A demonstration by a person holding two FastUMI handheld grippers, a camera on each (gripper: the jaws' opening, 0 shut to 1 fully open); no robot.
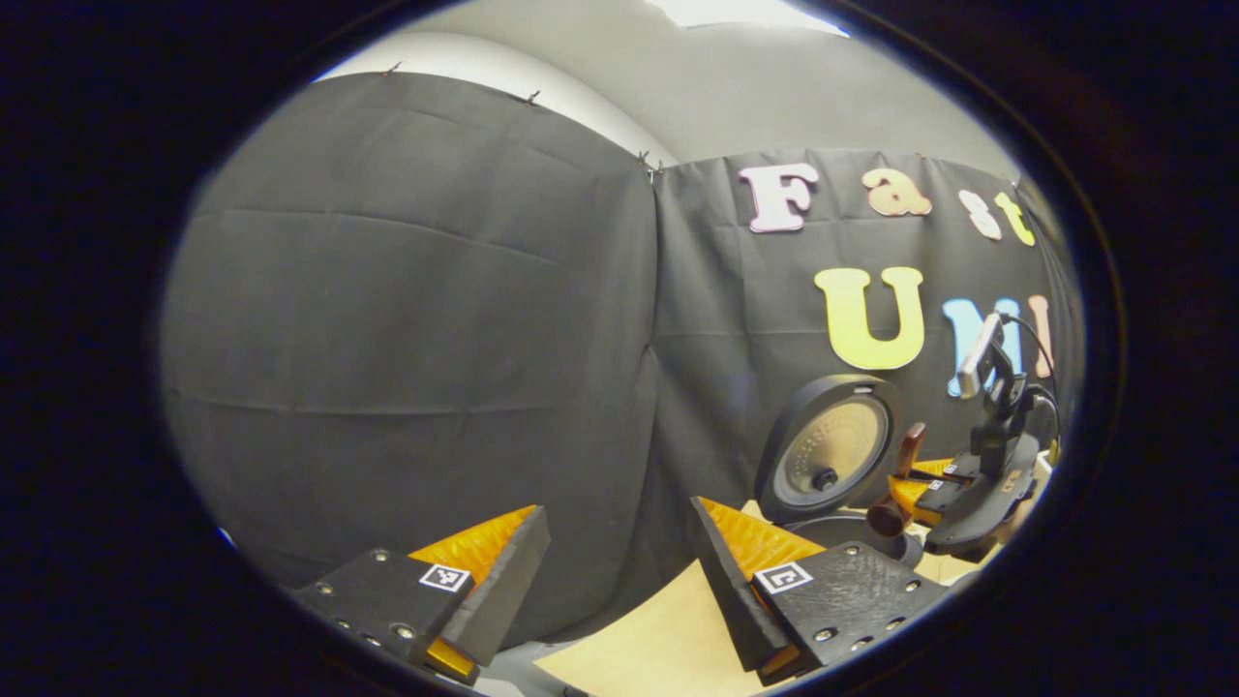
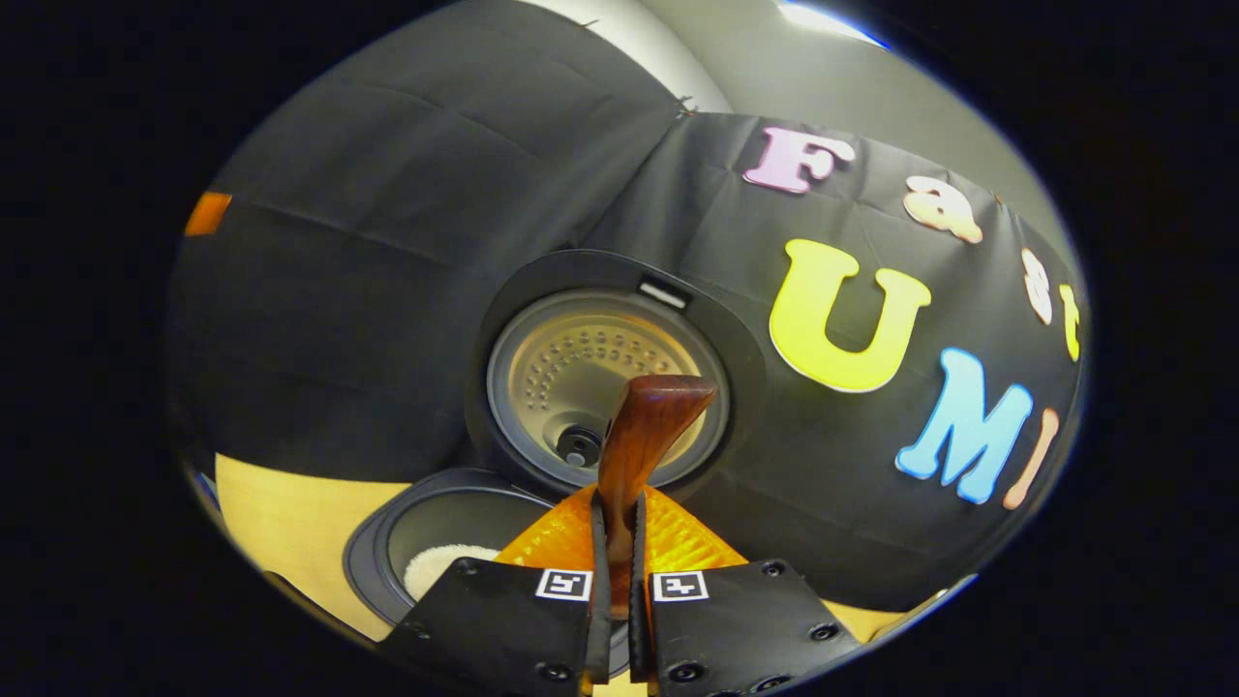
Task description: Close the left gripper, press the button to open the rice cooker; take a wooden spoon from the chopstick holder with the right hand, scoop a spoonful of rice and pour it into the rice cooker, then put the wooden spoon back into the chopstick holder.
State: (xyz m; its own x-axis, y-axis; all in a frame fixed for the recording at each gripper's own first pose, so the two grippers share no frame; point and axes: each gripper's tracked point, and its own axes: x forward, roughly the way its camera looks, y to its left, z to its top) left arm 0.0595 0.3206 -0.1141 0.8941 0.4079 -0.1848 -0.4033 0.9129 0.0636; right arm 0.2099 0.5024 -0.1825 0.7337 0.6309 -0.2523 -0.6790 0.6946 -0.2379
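Observation:
The black rice cooker [image 2: 382, 552] stands open with its round lid [image 2: 605, 373] upright against the wall, and white rice [image 2: 436, 569] lies in its pot. My right gripper [image 2: 617, 528] is shut on the brown wooden spoon [image 2: 644, 426], whose upper end rises in front of the lid. In the left gripper view the cooker lid [image 1: 831, 450] is at the right. The right gripper [image 1: 973, 494] hangs beside it, holding the spoon [image 1: 895, 484] over the pot rim [image 1: 852, 530]. My left gripper [image 1: 619, 552] is open and holds nothing, well to the left of the cooker.
A light wooden tabletop [image 1: 658, 639] runs under the left gripper and the cooker [image 2: 281, 513]. Black cloth walls close in behind and to the left.

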